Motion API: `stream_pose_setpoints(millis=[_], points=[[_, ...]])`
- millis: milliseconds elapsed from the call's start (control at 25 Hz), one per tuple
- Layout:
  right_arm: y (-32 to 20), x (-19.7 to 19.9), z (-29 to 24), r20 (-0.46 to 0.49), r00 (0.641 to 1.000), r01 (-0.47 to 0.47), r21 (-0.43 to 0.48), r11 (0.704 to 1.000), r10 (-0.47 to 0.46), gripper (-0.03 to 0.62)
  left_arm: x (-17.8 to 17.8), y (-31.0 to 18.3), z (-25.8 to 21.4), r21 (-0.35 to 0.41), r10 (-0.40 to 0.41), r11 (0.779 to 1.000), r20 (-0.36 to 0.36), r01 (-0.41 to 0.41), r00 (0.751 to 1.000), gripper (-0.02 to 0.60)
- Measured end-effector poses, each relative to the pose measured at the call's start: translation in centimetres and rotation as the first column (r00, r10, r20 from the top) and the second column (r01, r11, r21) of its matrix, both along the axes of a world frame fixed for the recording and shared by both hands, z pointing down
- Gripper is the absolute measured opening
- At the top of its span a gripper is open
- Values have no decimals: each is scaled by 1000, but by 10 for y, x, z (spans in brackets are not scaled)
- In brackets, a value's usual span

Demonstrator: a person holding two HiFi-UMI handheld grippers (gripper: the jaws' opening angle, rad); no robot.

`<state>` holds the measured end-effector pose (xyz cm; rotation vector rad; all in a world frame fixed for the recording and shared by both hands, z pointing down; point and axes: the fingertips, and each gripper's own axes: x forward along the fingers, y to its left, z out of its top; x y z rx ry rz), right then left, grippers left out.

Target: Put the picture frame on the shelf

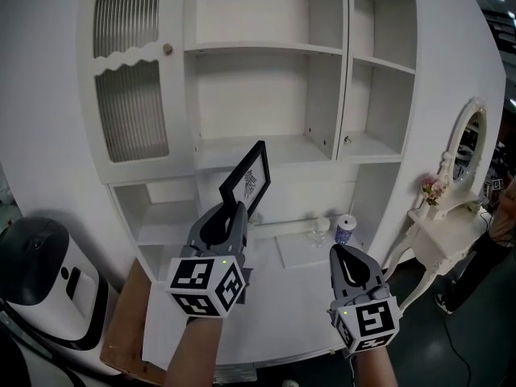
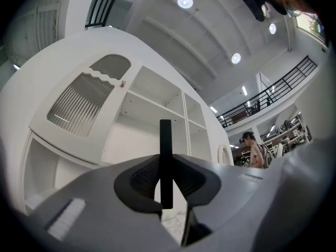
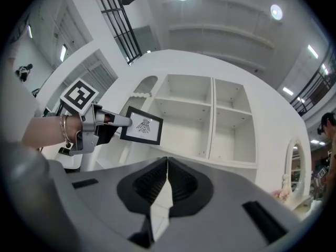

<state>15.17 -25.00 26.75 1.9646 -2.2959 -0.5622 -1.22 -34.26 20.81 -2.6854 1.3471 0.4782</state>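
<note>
Two claws are raised before a white cabinet (image 1: 266, 22). The left claw (image 1: 235, 210) is clenched on the lower edge of the picture frame (image 1: 247, 181). Its own view shows the black frame edge-on and upright, pinched between both pads. The right claw (image 1: 343, 252) sits beside it, well apart to its right, its jaws pressed together and holding nothing.

From the left claw's tips the frame rises at a tilt, its printed face turned toward the right claw. It hangs in the air before the cabinet's middle opening, clear of every board.

Just past the right claw's tip, on the cabinet's counter (image 1: 282, 305), stands a small jar with a purple label (image 1: 346, 230). A small clear glass piece (image 1: 321, 229) stands just left of the jar. A flat white rectangle (image 1: 302, 251) lies on the near side of both.

Above and beyond the left claw are the open shelf compartments (image 1: 258, 95), stacked in two columns. Up to that claw's left, a door of ribbed glass (image 1: 129, 95) is closed, and I cannot tell what is behind it.

Far off to the right claw's right, a white dressing table (image 1: 451, 220) carries an oval mirror (image 1: 472, 139) and pink flowers (image 1: 434, 188).
</note>
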Motion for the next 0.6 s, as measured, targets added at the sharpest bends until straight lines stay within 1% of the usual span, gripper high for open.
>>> stream_pose_setpoints(millis=[120,240,440,600], points=[[-19,12,-11,-7,1000,11,11,1000,-11,11,10,-19,-9,-15,-14,1000,-11,14,1000,75],[-38,21,-17,-16,999,38,21,999,-37,11,17,-38,-13,-51,-19,999,-40,17,999,75],[-66,34,-14,-18,998,64,19,998,-64,11,22,-64,-17,-108,-20,994,-125,6,992,75],[-85,44,-10,-13,996,86,8,996,-86,11,26,-83,-15,-159,-35,987,-202,3,979,75]])
